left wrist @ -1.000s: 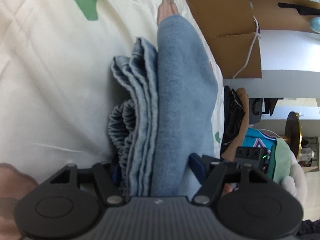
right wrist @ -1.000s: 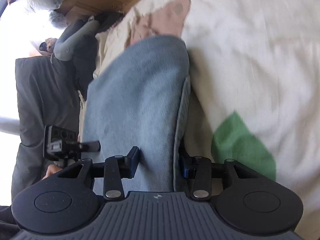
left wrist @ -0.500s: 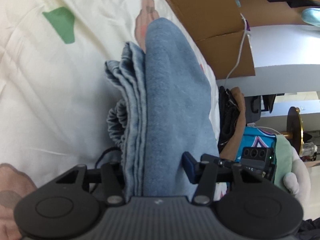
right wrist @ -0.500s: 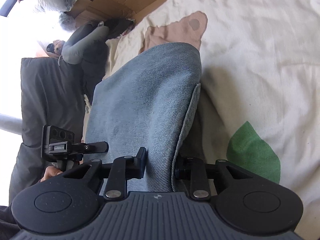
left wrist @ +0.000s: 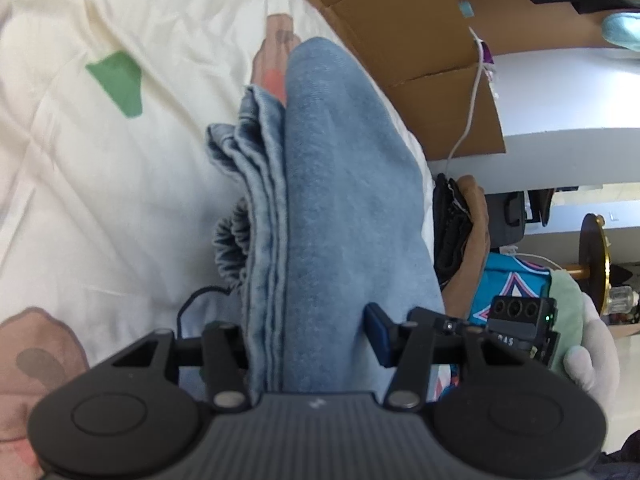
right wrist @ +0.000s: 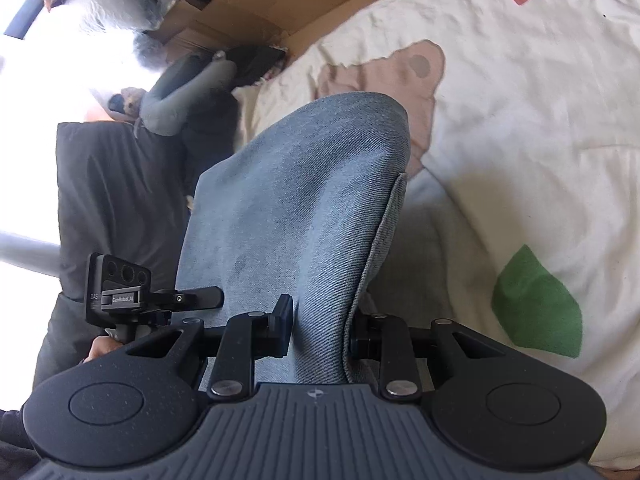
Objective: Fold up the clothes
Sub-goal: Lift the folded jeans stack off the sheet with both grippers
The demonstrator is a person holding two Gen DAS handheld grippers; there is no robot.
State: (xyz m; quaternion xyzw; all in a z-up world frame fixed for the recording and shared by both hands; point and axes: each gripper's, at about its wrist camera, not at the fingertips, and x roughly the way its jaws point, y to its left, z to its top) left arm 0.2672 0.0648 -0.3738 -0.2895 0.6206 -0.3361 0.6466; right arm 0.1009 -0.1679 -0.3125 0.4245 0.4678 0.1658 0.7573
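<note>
Both the left gripper (left wrist: 308,340) and the right gripper (right wrist: 320,326) pinched the folded blue jeans (left wrist: 344,208), lifted off the bed sheet (left wrist: 100,184). The jeans stretched toward twelve o'clock. Next, I think, they needed laying down somewhere flat.

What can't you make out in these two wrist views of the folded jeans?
- Left wrist view: the left gripper's near finger pad is hidden behind the folded jeans.
- Right wrist view: the right gripper's far pad is covered by the denim edge.
- Both views: the jeans' near end is cut off by each gripper's body.
</note>
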